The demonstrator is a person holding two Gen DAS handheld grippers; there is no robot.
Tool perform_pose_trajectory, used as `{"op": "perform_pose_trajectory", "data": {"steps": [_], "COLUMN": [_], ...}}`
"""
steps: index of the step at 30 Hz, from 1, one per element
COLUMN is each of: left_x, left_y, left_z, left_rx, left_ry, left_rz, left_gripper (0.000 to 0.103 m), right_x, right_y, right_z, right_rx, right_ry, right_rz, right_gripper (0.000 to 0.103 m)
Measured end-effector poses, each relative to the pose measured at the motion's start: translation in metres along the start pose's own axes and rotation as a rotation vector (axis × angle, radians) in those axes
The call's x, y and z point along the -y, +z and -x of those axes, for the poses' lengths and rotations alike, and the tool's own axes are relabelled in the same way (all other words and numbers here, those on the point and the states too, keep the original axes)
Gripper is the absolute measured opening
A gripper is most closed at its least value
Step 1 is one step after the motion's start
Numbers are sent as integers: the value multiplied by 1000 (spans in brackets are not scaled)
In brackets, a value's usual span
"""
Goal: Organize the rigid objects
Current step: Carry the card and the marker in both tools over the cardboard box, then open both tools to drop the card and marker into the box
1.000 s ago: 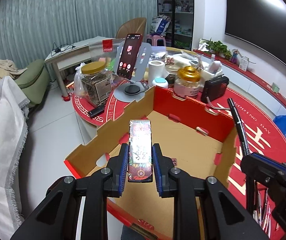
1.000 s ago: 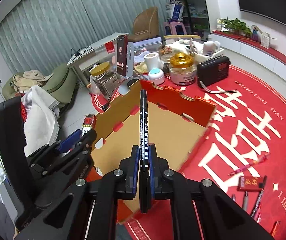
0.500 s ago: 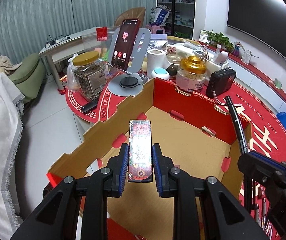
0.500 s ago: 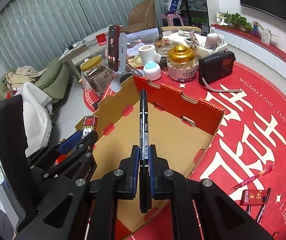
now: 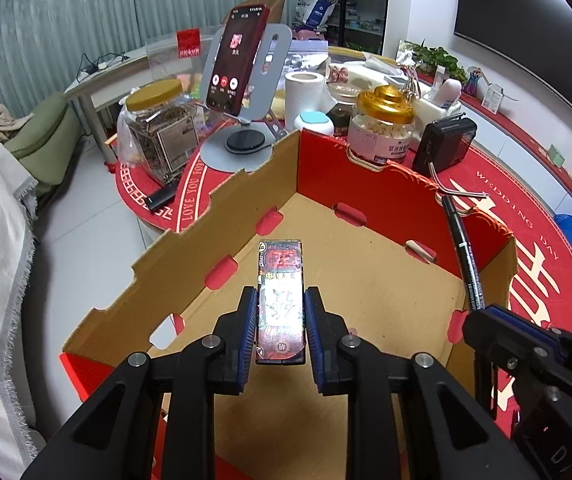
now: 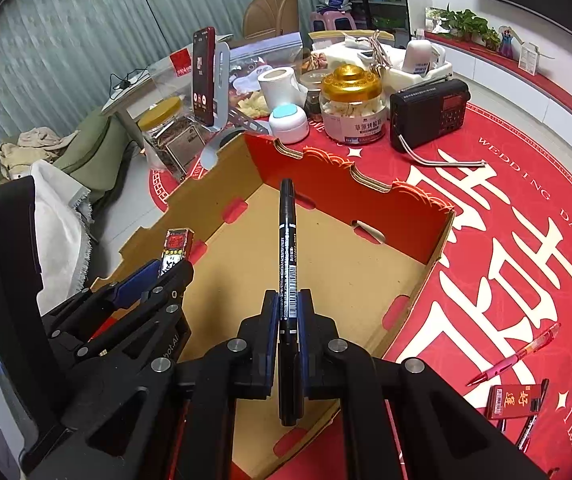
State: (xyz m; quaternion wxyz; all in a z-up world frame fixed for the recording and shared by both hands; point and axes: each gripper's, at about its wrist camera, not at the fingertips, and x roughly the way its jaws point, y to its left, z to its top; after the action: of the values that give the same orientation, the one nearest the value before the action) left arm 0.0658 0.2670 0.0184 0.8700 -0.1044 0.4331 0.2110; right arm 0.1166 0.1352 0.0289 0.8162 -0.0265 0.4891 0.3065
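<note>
The small patterned box (image 5: 280,300) sits pinched between the pads of the left tongs (image 5: 280,330), held lengthwise above the floor of the open cardboard box (image 5: 366,292). The black marker (image 6: 288,264) is clamped in the right tongs (image 6: 288,320), which are pressed tight on its barrel, its capped tip pointing over the same carton. Both items hang over the carton and neither touches it.

The risk, as I judge it, lies in the release. Let go from this height, the marker may roll to a wall or bounce; the small box may land on edge and tip. The two pairs of tongs are also close together, so a careless descent could knock one against the other, or catch the marker tip on the carton's notched rim (image 6: 370,184). The marker sticks far out past the pads, so a bump at its tip could lever it askew.

Compared with a second ago, both pairs of tongs have moved forward and down: the carton fills more of each view, and the jars and phone stand (image 5: 245,92) beyond it sit nearer. The grips are unchanged. A pink pen (image 6: 514,356) and a red packet (image 6: 516,400) lie on the red-covered surface (image 6: 506,216) outside the carton.
</note>
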Motion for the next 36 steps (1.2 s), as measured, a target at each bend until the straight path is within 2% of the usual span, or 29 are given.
{"op": "perform_pose_trajectory", "data": {"steps": [17, 21, 27, 28, 29, 30, 31, 33, 35, 36], "left_x": [12, 11, 15, 14, 14, 14, 12, 8, -1, -6], "left_y": [4, 4, 1, 1, 0, 0, 0, 1, 1, 0], "left_z": [-28, -35, -55, -55, -55, -55, -52, -45, -39, -36], "left_rx": [-73, -114, -237, -244, -248, -248, -236, -203, -189, -186], "left_ry": [-2, -14, -22, -28, -27, -26, -11, 3, 6, -5], "left_rz": [-41, -43, -70, -70, -68, -68, -62, -49, -12, 8], "left_gripper": [25, 25, 26, 36, 59, 72, 81, 83, 95, 100], "right_x": [12, 14, 18, 19, 20, 20, 19, 20, 22, 24], "right_y": [7, 6, 4, 4, 3, 3, 3, 4, 4, 3], "right_z": [-27, -34, -45, -46, -45, -44, -41, -33, -18, -11], "right_rx": [-43, -56, -85, -87, -83, -77, -71, -44, 1, 20], "right_ry": [-40, -46, -82, -84, -84, -83, -95, -121, -88, -69], "right_rz": [-15, -16, -12, -12, -9, -3, 1, 11, -2, -14], "right_gripper": [10, 10, 10, 10, 11, 11, 15, 34, 65, 74]}}
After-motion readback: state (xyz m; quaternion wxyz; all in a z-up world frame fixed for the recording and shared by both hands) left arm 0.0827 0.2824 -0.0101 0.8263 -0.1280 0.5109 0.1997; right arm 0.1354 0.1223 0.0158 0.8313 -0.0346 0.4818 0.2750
